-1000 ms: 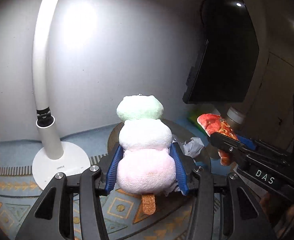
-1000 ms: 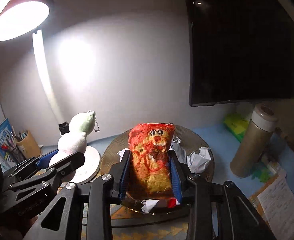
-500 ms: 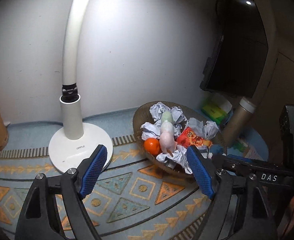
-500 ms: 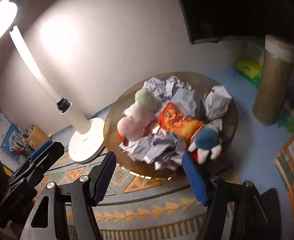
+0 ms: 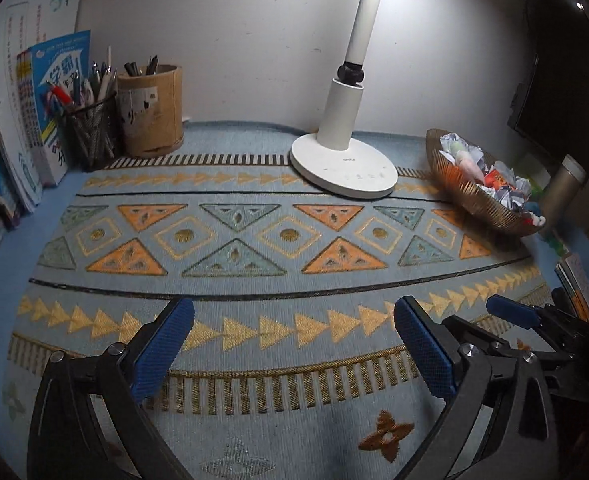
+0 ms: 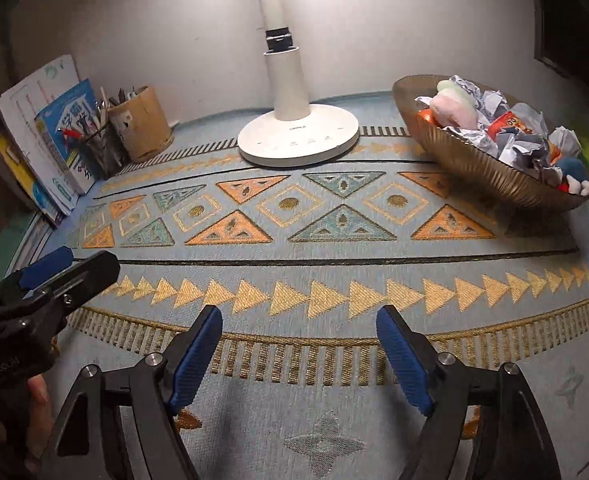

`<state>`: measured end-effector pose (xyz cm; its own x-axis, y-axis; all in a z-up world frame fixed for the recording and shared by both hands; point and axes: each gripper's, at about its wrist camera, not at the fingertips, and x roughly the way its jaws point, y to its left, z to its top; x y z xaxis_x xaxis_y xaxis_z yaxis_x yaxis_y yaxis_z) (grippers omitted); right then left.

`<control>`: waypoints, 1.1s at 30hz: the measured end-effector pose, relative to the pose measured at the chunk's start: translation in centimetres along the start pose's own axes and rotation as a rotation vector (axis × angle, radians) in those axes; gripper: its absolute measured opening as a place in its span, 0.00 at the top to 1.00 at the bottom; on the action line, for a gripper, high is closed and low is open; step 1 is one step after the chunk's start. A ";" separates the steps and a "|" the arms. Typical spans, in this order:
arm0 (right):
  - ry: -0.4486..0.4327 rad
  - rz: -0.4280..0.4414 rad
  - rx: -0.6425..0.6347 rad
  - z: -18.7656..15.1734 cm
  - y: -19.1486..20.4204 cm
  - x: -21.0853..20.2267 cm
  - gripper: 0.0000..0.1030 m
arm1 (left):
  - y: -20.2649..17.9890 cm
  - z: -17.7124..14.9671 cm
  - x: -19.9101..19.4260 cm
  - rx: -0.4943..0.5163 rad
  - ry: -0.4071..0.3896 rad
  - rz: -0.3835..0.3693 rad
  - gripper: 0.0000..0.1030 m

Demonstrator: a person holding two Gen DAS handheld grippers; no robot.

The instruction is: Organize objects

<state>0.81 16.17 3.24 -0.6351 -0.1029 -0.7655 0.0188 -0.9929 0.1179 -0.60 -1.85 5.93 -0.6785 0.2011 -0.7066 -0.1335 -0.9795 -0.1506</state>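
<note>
Starting at the left edge, books (image 5: 34, 120) lean against the wall beside a mesh pen cup (image 5: 90, 136) and a round cardboard holder (image 5: 150, 110). Next comes the patterned mat (image 5: 254, 240) covering the tabletop, bare across its middle. The left gripper (image 5: 294, 350) hangs over the mat's near border, its jaws having just spread wide with nothing between them. A white lamp (image 5: 344, 160) stands behind, its base near the wall. The right gripper (image 6: 298, 360) sits just beside the left one, likewise released and empty after opening. Farther right, the woven basket (image 6: 490, 176) holds the task's things: a pink and green plush (image 6: 452, 106), a red snack bag (image 6: 508, 124), crumpled paper (image 6: 518, 146) and a blue toy (image 6: 572, 172) at the rim. The basket lies ahead and to the right of both grippers, so the right hand is the nearer (its long side runs diagonally away). A dim room, lit mostly by the lamp, with a dark screen (image 5: 566, 80) on the right.
</note>
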 end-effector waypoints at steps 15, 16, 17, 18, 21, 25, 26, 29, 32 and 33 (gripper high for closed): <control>-0.009 -0.144 -0.015 2.8 -2.3 4.4 0.26 | -0.9 0.3 4.5 -0.012 0.042 -0.063 0.03; -0.019 -0.149 -0.015 2.8 -2.3 4.3 0.26 | -0.8 0.3 4.2 -0.017 0.011 -0.054 0.03; -0.021 -0.154 -0.017 2.8 -2.3 4.3 0.26 | -0.6 0.4 4.2 -0.028 -0.001 -0.044 0.02; -0.015 -0.155 -0.022 2.8 -2.2 4.4 0.26 | -0.3 0.4 4.4 -0.040 0.012 -0.039 0.03; -0.014 -0.155 -0.036 2.7 -1.9 4.4 0.26 | 0.4 0.5 5.0 -0.085 0.050 -0.055 0.03; -0.013 -0.155 -0.034 2.7 -1.9 4.5 0.26 | 1.3 0.4 5.1 -0.133 0.062 -0.048 0.03; -0.013 -0.156 -0.031 2.7 -1.9 4.5 0.26 | 1.6 0.4 5.1 -0.144 0.069 -0.059 0.03; -0.002 -0.146 -0.028 2.7 -2.0 4.6 0.26 | 1.8 0.3 5.2 -0.160 0.067 -0.047 0.03; 0.007 -0.143 -0.030 2.6 -2.0 4.8 0.26 | 1.2 0.3 5.4 -0.126 0.081 -0.002 0.03; 0.008 -0.143 -0.030 2.6 -2.0 4.8 0.26 | 1.1 0.3 5.4 -0.115 0.087 0.009 0.03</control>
<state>-4.28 17.81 0.99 -0.6264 0.0396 -0.7785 -0.0482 -0.9988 -0.0120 -4.65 -1.79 2.13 -0.6138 0.1968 -0.7645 -0.0404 -0.9750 -0.2185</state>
